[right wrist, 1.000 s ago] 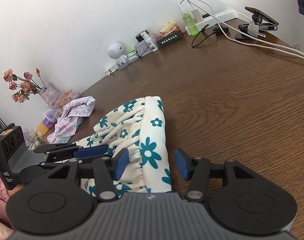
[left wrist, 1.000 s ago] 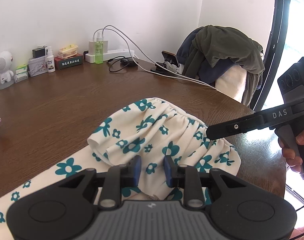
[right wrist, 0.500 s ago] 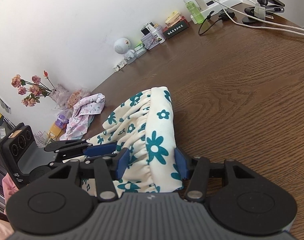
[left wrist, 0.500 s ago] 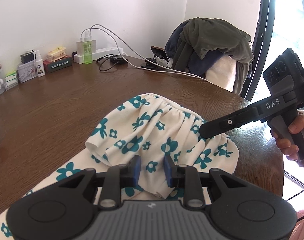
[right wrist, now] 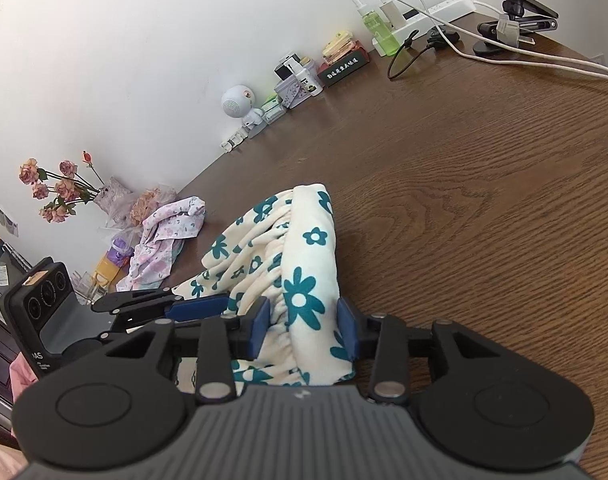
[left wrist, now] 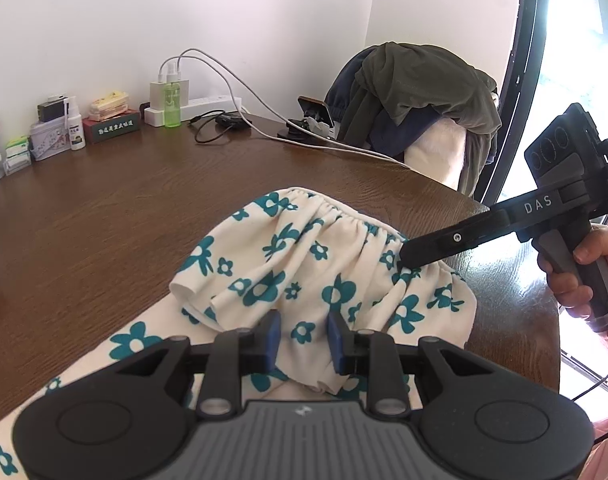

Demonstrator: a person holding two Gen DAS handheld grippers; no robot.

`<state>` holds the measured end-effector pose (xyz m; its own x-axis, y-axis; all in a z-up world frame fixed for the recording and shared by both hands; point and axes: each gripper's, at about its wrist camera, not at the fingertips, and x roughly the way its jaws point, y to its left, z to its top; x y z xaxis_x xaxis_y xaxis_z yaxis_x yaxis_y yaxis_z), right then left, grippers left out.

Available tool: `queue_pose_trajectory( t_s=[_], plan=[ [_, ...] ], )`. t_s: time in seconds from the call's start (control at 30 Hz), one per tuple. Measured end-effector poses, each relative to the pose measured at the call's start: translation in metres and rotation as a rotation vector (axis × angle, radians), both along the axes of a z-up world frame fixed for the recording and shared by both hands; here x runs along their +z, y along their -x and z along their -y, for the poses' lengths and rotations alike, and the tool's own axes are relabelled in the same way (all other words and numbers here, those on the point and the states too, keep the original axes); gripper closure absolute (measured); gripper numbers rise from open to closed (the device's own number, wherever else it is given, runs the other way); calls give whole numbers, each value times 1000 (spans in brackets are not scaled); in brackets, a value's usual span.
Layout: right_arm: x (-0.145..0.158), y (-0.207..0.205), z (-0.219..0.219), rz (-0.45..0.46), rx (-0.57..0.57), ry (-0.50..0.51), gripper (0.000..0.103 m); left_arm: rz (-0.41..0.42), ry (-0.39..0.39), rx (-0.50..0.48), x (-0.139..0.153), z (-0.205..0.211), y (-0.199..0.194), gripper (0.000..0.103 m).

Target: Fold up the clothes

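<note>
As its jaws have just been closing, the right hand-held gripper (right wrist: 304, 330) now pinches the gathered waistband of the floral garment (left wrist: 304, 264) on the worktop (right wrist: 484, 220). The left hand-held gripper (left wrist: 301, 338) holds a fold of the same cloth, narrow. Both ends seem secured for folding.

My left hand-held gripper (left wrist: 302, 338) is black with blue pads; my right hand-held gripper (left wrist: 404, 258) says "DAS".
</note>
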<state>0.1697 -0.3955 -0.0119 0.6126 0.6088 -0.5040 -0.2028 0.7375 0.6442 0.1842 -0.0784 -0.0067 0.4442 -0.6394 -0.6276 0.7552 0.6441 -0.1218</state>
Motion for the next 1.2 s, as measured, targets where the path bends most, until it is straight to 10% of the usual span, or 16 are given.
queue_pose_trajectory(
  t_s=[0.13, 0.37, 0.8, 1.2],
  plan=[
    [-6, -4, 0, -19, 19, -31, 60, 5, -1, -4, 0, 0, 1, 79],
    [0, -1, -14, 0, 18, 31, 87, 18, -9, -4, 1, 1, 2, 79],
    [94, 11, -76, 292, 25, 689, 88, 111, -18, 32, 22, 9, 17, 67],
    [99, 35, -167, 504, 80, 992, 88, 75, 24, 51, 19, -29, 19, 67]
  ],
)
